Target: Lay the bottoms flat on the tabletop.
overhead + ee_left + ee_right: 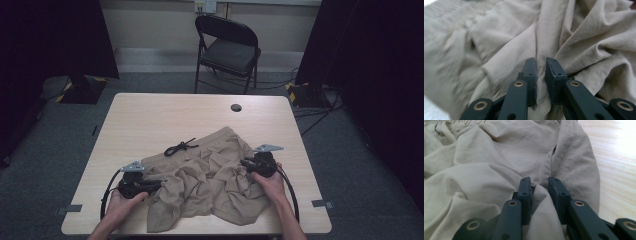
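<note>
Both hand-held grippers, left (156, 184) and right (244, 163), clamped on crumpled khaki cotton shorts (210, 175) near the surface's front edge; thin folds risking slipping out if tugged apart.

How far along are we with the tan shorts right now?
Early stage. Done: both claws have reached the shorts, the left claw with a fold of cloth between its jaws, the right claw likewise at the other side. In hand: gripping the cloth. Left: the shorts lie crumpled on the table, drawstring loose, nothing spread or folded yet.
</note>
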Demonstrator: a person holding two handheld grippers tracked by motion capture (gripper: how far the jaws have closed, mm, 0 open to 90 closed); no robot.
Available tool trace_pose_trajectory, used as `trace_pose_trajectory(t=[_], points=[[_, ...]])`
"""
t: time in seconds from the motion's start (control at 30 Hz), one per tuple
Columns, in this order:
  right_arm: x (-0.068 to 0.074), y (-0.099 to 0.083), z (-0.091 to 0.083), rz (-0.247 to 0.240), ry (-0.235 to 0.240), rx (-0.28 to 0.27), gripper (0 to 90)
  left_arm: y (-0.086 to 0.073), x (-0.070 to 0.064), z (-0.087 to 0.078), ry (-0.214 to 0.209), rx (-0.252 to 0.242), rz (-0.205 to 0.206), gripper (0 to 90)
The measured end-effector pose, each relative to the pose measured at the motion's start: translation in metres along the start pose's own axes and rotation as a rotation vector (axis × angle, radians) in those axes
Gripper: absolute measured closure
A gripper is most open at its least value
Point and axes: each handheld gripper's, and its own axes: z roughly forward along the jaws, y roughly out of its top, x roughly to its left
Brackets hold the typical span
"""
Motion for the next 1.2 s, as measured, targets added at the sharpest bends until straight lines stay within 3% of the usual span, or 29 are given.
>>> trace_pose_trajectory(t=[0.17, 0.27, 0.53, 0.77, 0.9, 0.97, 1.07, 1.13, 1.2], points=[[0.004, -0.008, -0.009, -0.006, -0.012, 0.015, 72.9, 0.000, 0.006, -0.003, 0.027, -0.005, -0.010, 77.8], [0.009, -0.015, -0.018, -0.036, -0.015, 0.030, 73.1, 0.001, 0.011, -0.004, 0.035, -0.016, -0.016, 77.8], [0.021, -0.039, -0.045, -0.055, 0.001, 0.043, 73.1, 0.007, 0.019, -0.003, 0.031, -0.009, 0.003, 75.9], [0.038, -0.056, -0.063, -0.076, 0.027, 0.059, 72.9, 0.010, 0.022, 0.000, 0.036, -0.024, -0.004, 72.4], [0.045, -0.062, -0.071, -0.079, 0.059, 0.076, 68.5, 0.011, 0.019, 0.001, 0.050, -0.014, 0.017, 69.1], [0.045, -0.060, -0.074, -0.087, 0.043, 0.060, 64.6, 0.010, 0.015, -0.001, 0.039, 0.015, 0.030, 70.9], [0.038, -0.050, -0.081, -0.059, 0.043, 0.000, 60.8, 0.005, 0.008, -0.008, 0.016, 0.043, 0.053, 75.6], [0.031, -0.043, -0.083, -0.044, 0.032, -0.024, 56.7, 0.001, 0.005, -0.012, -0.024, 0.030, 0.049, 75.6], [0.024, -0.037, -0.081, -0.035, 0.019, -0.038, 52.9, 0.002, 0.003, -0.018, -0.032, 0.004, 0.058, 75.3]])
